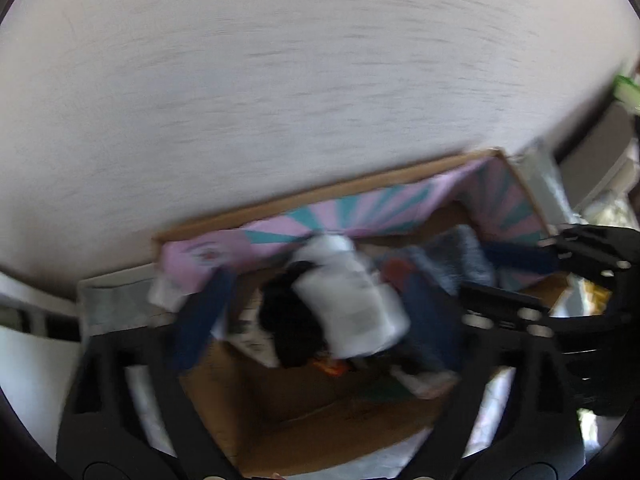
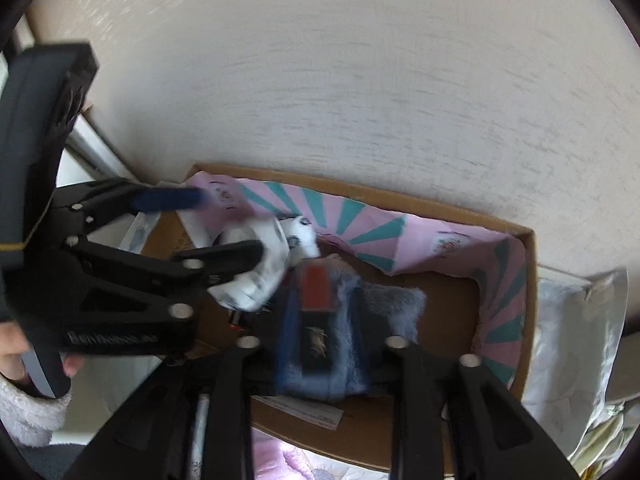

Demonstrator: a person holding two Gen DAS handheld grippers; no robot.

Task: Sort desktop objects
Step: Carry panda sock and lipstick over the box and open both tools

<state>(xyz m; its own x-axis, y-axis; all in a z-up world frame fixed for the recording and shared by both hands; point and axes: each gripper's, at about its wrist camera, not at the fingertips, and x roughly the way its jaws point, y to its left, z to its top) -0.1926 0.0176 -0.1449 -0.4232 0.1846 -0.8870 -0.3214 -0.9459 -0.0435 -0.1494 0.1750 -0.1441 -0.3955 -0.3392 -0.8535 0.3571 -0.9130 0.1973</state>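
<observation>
An open cardboard box [image 1: 320, 196] [image 2: 400, 200] lined with pink and teal paper stands against a pale wall. My left gripper [image 1: 320, 280] [image 2: 228, 222] hangs over it, jaws wide open. A blurred white and black soft object [image 1: 352, 304] [image 2: 260, 272] lies loose between its blue pads. My right gripper [image 2: 324, 308] [image 1: 476, 270] points down into the box. Its jaws stand a little apart around a dark flat item with a red patch [image 2: 316, 292], which rests on blue-grey fluffy fabric [image 2: 392, 300] [image 1: 460, 256]. Blur hides whether the pads touch the item.
Papers [image 2: 296, 412] and a small orange thing [image 1: 332, 366] lie on the box floor. Silvery fabric [image 2: 572, 340] lies right of the box. A hand in a white fluffy sleeve [image 2: 32, 412] holds the left gripper's handle. The wall rises close behind the box.
</observation>
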